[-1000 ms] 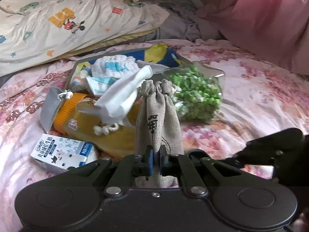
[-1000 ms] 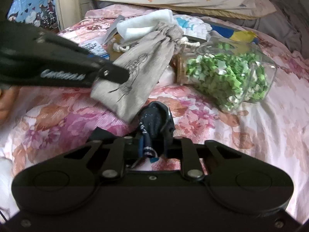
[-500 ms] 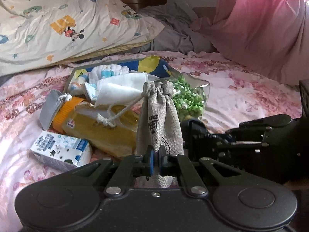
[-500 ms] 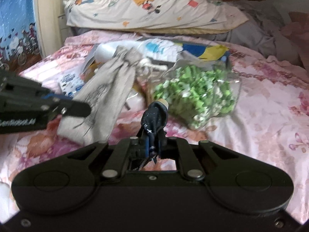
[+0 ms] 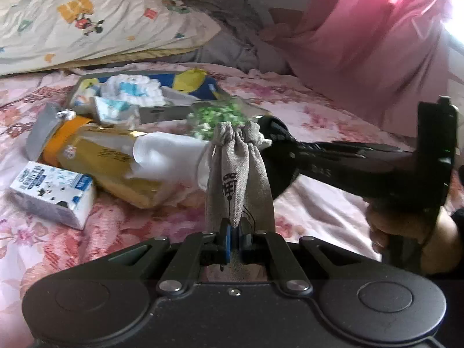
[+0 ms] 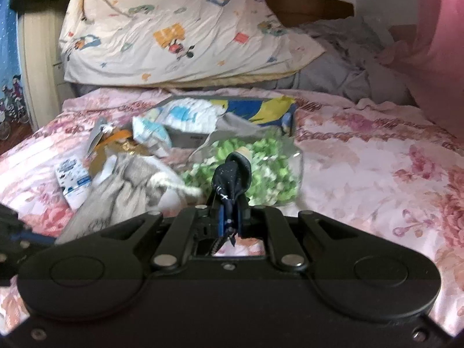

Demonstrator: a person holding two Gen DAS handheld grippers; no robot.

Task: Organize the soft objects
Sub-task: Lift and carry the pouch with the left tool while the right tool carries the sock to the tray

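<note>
My left gripper (image 5: 235, 232) is shut on the bottom of a grey linen drawstring pouch (image 5: 237, 179), which stands upright above the floral bedspread (image 5: 319, 211). The same grey pouch (image 6: 116, 191) shows blurred at the lower left of the right wrist view. A small dark navy cloth pouch (image 6: 232, 177) is clamped in my right gripper (image 6: 232, 220) and sticks up in front of a glass jar of green paper stars (image 6: 261, 168). In the left wrist view the right gripper's black body (image 5: 348, 159) reaches in from the right, held by a hand (image 5: 406, 226). A white cloth pouch (image 5: 168, 159) lies beside the grey pouch's neck.
A yellow packet (image 5: 110, 162), a small milk carton (image 5: 52, 194) and a blue and yellow box (image 5: 185, 84) of white items crowd the bed's left. A cartoon-print pillow (image 6: 174, 34) lies behind. A pink curtain (image 5: 377, 43) hangs at the right.
Both views have tilted up and pulled back. The right gripper has swung in close behind the grey pouch's neck. The white pouch now lies flatter, to the left of the grey pouch.
</note>
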